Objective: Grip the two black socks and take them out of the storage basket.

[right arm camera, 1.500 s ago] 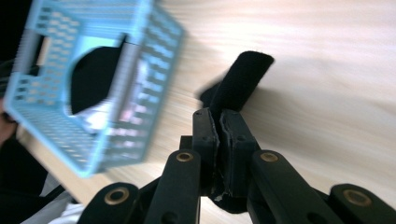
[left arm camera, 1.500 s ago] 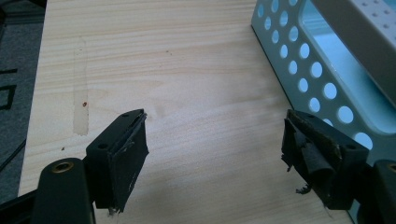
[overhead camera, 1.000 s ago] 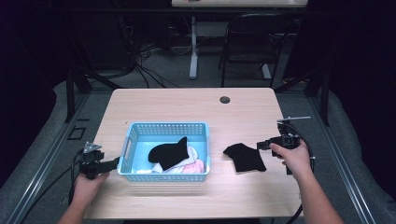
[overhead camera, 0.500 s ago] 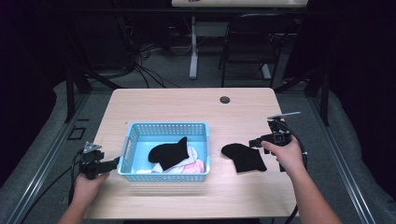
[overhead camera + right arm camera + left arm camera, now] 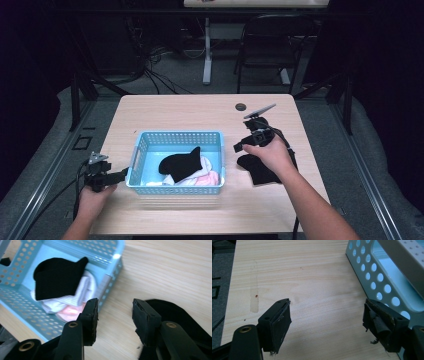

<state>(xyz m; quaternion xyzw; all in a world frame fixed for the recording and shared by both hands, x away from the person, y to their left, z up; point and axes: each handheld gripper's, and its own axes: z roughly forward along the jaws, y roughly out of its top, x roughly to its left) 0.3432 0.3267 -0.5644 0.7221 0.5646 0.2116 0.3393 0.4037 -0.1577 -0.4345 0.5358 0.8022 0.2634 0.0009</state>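
Observation:
A light blue perforated basket (image 5: 145, 150) stands on the wooden table (image 5: 190, 112), holding a black sock (image 5: 181, 164) on top of white and pink socks (image 5: 210, 177). A second black sock (image 5: 260, 172) lies on the table right of the basket, partly under the person's right hand. My right gripper (image 5: 237, 147) hovers open between that sock and the basket, nothing between its jaws; in the right gripper view the basket (image 5: 110, 270), the black sock inside it (image 5: 56, 277) and the loose sock (image 5: 185, 320) all appear. My left gripper (image 5: 125, 172) rests open at the basket's left wall (image 5: 372, 275).
A small dark round disc (image 5: 241, 106) lies near the table's far edge. Bare wood stretches behind the basket and along the front edge. A chair (image 5: 265, 45) and cables stand on the floor beyond the table.
My right gripper has moved left, from the table's right edge across the loose black sock toward the basket. The left gripper has stayed still.

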